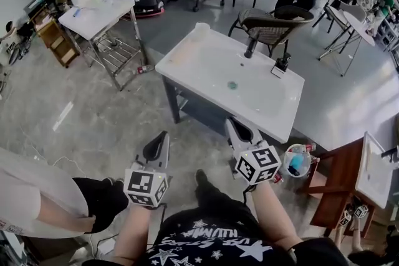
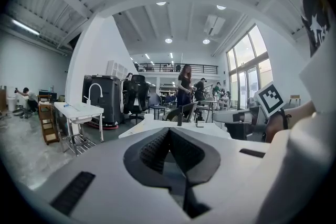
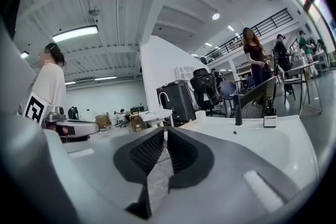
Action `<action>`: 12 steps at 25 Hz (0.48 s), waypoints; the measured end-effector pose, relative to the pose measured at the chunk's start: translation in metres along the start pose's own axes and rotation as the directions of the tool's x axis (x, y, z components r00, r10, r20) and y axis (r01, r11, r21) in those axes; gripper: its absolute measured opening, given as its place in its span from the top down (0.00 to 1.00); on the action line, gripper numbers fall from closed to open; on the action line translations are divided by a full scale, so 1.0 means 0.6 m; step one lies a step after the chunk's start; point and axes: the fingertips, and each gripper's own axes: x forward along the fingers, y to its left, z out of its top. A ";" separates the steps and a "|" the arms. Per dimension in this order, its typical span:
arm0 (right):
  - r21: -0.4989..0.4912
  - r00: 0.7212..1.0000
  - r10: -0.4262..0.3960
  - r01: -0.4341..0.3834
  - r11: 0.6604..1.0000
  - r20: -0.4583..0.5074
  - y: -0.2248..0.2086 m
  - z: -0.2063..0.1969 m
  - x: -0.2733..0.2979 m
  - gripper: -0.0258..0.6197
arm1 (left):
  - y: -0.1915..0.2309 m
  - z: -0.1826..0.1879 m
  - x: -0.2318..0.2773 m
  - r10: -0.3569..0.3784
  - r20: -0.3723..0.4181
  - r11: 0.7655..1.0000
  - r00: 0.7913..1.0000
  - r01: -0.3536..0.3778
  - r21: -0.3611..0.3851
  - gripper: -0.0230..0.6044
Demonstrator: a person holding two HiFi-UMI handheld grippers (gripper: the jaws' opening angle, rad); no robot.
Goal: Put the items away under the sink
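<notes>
Left tongs (image 1: 164, 135) closed, right tongs (image 1: 230, 123) closed to a sliver, both empty. Clear tub of items (image 1: 298, 161) just off counter (image 1: 199, 62) near-right corner. Best: swing right tongs over, open wide, lift one item, keep clear of counter edge.

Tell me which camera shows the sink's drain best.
The head view: it looks down into the white sink, so the drain shows plainly in the middle of the basin. The right gripper view skims across the sink top and shows the drain only as a small dark dot. The left gripper view sees the sink edge-on; no drain shows.
</notes>
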 end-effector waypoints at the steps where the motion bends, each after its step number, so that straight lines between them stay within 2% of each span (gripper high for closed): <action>1: 0.002 1.000 0.006 -0.006 1.000 -0.002 -0.010 0.004 0.014 0.95 | 0.004 0.004 0.015 0.002 -0.001 1.000 1.000 -0.002 0.000 0.95; 12: 0.018 0.997 0.071 -0.071 0.997 0.003 -0.123 0.051 0.161 0.96 | 0.048 0.042 0.172 0.061 -0.013 0.998 0.998 -0.061 0.008 0.95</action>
